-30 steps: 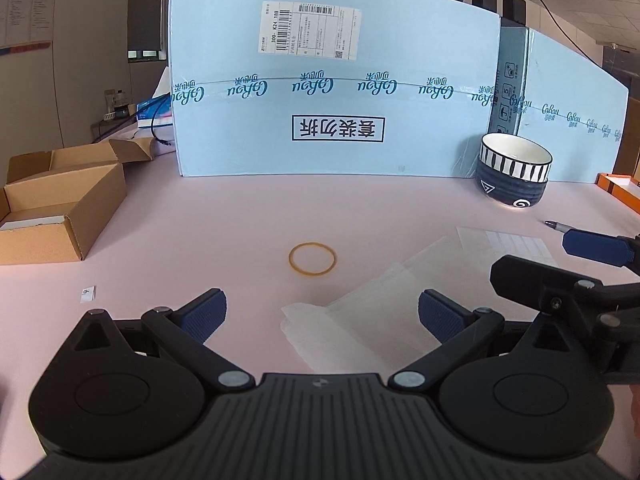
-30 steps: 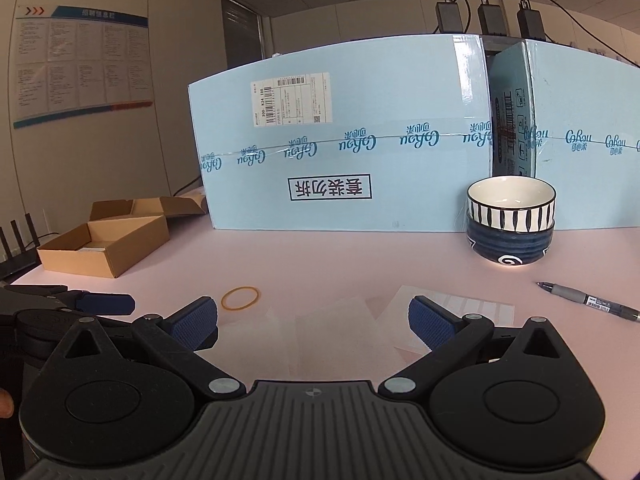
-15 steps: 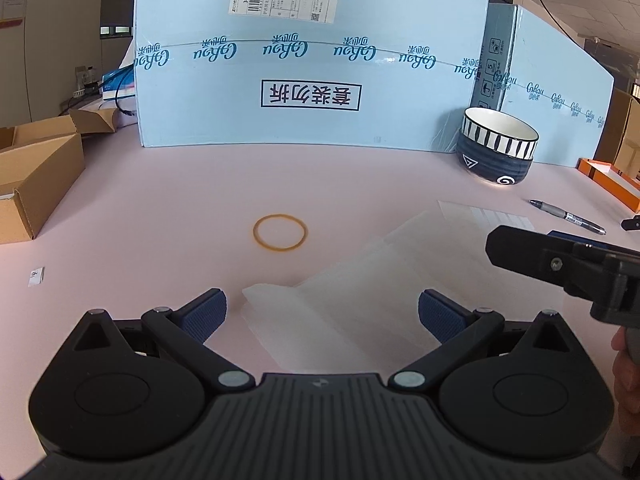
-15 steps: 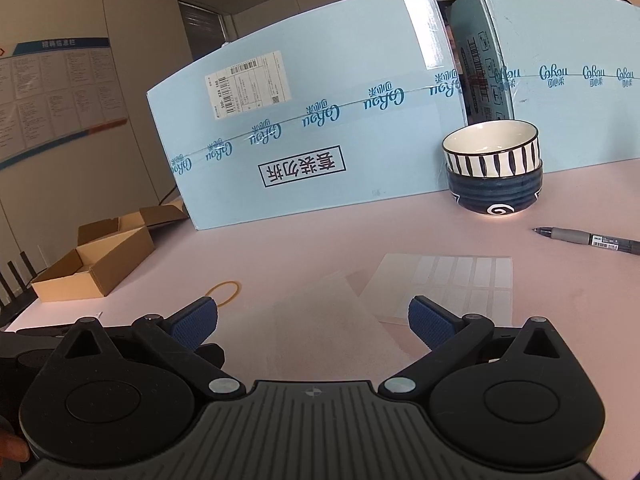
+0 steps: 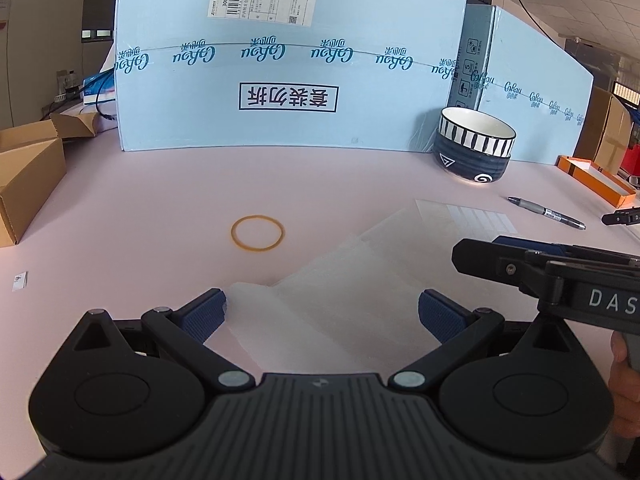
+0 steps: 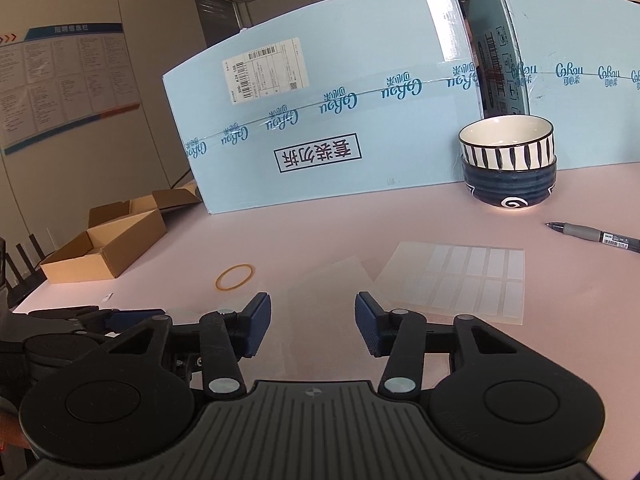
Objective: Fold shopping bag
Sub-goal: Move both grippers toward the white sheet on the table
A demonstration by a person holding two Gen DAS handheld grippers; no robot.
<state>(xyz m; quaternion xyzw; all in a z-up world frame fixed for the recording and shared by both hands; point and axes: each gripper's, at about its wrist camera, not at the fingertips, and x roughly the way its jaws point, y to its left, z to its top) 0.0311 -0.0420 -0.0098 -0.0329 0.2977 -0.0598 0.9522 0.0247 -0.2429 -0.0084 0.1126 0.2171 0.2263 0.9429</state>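
Observation:
The shopping bag (image 5: 340, 292) is a thin translucent plastic sheet that lies flat on the pink table (image 5: 160, 200). My left gripper (image 5: 322, 312) is open, and its blue pads straddle the bag's near left end just above the table. In the right wrist view the bag (image 6: 328, 280) runs forward between the fingers of my right gripper (image 6: 312, 314), which stand half closed with a clear gap and nothing pinched. The right gripper (image 5: 480, 250) reaches in from the right over the bag's far half. The left gripper (image 6: 80, 316) sits low at the left.
A rubber band (image 5: 257, 233) lies left of the bag. Beyond the bag lie a sheet of white labels (image 6: 460, 276), a pen (image 6: 596, 234) and a striped bowl (image 5: 474, 146). Large blue cartons (image 5: 288, 60) wall the back. An open cardboard box (image 6: 104, 248) stands at the left, an orange box (image 5: 596, 178) far right.
My right gripper's fingers have drawn much closer together. Both grippers have moved forward and lower over the bag. The bag has not moved.

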